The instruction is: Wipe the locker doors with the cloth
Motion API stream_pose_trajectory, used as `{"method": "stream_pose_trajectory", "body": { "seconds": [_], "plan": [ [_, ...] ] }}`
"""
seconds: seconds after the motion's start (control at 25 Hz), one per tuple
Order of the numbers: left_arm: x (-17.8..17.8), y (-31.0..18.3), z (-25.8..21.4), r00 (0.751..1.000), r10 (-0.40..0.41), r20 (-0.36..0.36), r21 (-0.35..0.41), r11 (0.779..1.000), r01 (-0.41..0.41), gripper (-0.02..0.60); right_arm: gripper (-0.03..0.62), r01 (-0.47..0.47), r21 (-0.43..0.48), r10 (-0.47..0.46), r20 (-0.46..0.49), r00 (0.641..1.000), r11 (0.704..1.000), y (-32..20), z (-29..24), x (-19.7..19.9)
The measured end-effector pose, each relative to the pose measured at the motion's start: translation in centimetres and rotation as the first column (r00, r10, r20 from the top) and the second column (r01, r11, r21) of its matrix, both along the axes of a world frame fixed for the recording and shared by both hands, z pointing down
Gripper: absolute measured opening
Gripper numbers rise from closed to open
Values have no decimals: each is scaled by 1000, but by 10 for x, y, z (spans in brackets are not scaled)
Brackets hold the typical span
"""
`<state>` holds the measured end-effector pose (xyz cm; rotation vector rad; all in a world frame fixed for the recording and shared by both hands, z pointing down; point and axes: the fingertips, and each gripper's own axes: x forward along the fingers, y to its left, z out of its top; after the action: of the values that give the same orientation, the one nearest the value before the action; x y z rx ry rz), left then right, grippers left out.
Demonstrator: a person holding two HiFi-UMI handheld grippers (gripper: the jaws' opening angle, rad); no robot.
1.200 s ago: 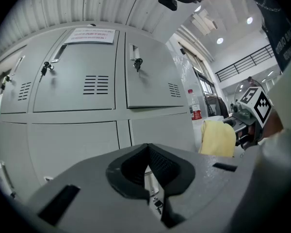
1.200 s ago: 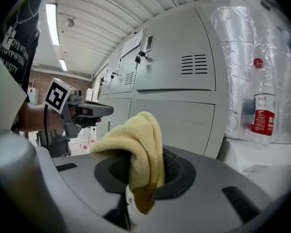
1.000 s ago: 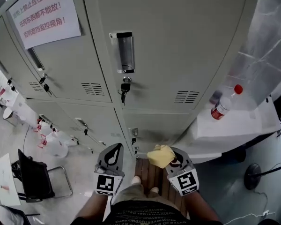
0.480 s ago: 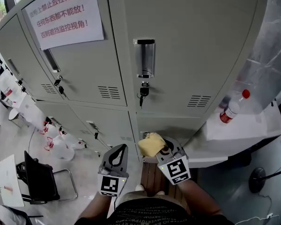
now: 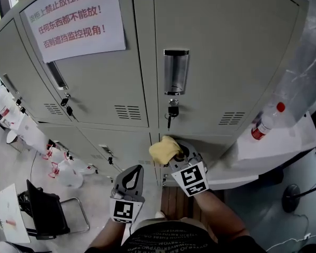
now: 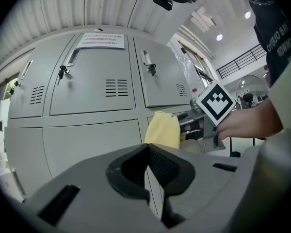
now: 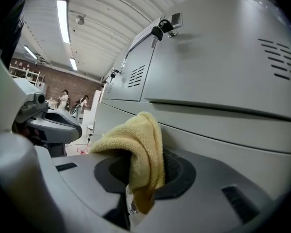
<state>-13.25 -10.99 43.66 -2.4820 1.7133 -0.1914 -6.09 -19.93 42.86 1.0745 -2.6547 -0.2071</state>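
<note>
Head view: pinches the yellow cloth [image 5: 160, 148] tight in the right gripper [image 5: 172, 153], bunched at the tip close to the top of a lower grey locker door [image 5: 213, 141] beneath the hanging key [image 5: 171, 114], with the left gripper [image 5: 132, 170] closed on nothing, lower down alongside.

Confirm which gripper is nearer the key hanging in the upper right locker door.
Right. The right gripper, shut on the cloth, sits just below the key. The left gripper, shut and empty, is lower and off to the left, farther from it.
</note>
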Motion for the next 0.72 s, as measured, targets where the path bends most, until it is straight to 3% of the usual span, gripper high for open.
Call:
{"method": "stream_pose_trajectory", "body": {
  "seconds": [0.16, 0.32, 0.56, 0.72],
  "plan": [
    [5, -13, -1, 1000, 30, -3, 11, 999, -30, 5, 81, -46, -3, 46, 15, 999, 999, -3, 0, 23],
    [17, -21, -3, 998, 64, -7, 14, 998, -64, 5, 81, -137, -12, 137, 31, 990, 991, -6, 1, 72],
    [30, -29, 2, 996, 93, -14, -1, 996, -93, 5, 81, -303, -44, 305, 43, 952, 952, -13, 8, 162],
    [37, -30, 1, 994, 104, -12, 4, 995, -104, 5, 82, -371, -63, 374, 49, 926, 926, -16, 14, 199]
  ]
}}
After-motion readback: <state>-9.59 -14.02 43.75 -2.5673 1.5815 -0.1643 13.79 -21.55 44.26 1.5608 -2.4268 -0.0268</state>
